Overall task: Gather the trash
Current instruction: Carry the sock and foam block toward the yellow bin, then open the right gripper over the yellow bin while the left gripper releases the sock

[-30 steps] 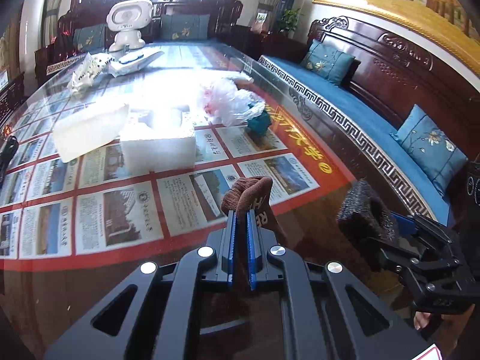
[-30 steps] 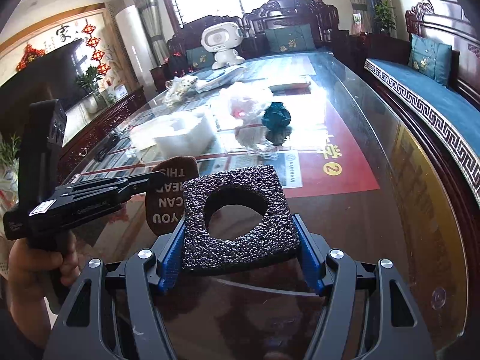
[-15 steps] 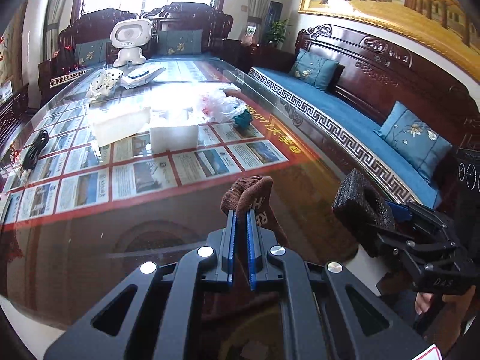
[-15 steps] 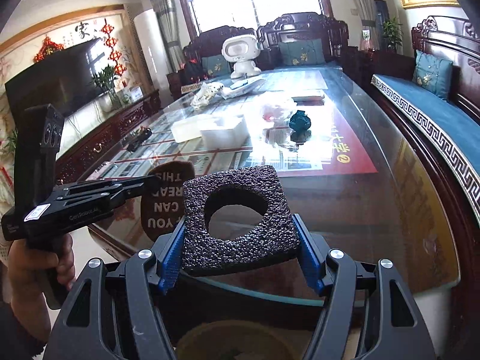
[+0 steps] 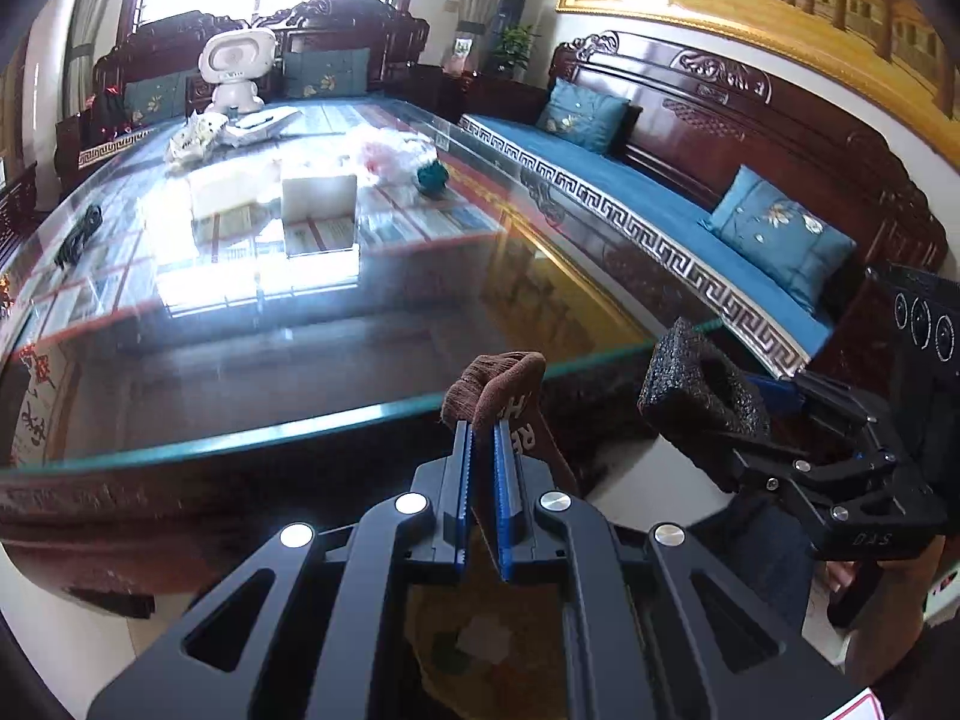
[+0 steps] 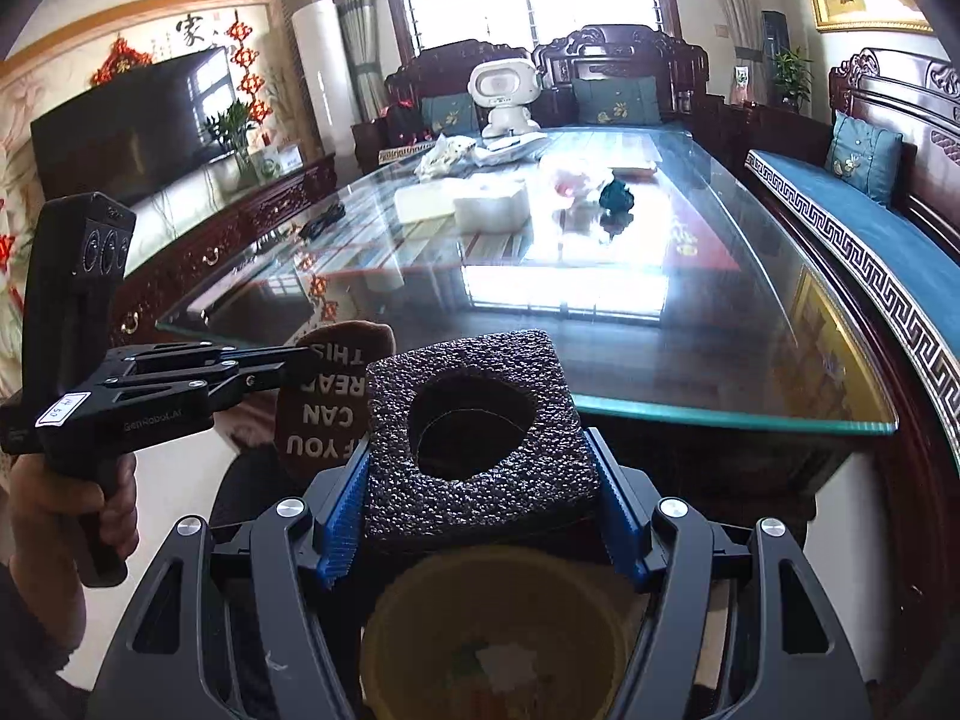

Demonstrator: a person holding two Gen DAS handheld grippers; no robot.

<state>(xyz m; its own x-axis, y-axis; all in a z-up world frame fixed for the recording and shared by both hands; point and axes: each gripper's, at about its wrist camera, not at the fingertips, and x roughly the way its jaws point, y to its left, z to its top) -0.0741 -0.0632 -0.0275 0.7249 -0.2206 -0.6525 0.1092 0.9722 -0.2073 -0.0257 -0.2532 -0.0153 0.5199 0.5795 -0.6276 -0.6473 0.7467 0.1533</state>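
Note:
My left gripper [image 5: 483, 438] is shut on a brown sock [image 5: 510, 390] with white letters; the sock also shows in the right wrist view [image 6: 327, 408]. My right gripper [image 6: 477, 468] is shut on a black foam block with a round hole [image 6: 474, 426], which also shows in the left wrist view [image 5: 699, 384]. Both are held off the near end of the glass-topped table [image 6: 660, 354], above a yellow bin [image 6: 498, 636] on the floor. White foam blocks [image 6: 489, 204], a crumpled plastic bag [image 6: 570, 177] and a teal ball [image 6: 615, 198] lie far up the table.
A white toy robot [image 6: 504, 96] and papers stand at the table's far end. A black cable [image 6: 324, 219] lies near its left edge. A blue-cushioned wooden bench [image 5: 690, 210] runs along the right. A TV [image 6: 132, 132] stands at the left.
Both grippers have drawn back from over the table to beyond its near edge and lowered, still holding the sock and foam block. The yellow bin has come into view beneath them.

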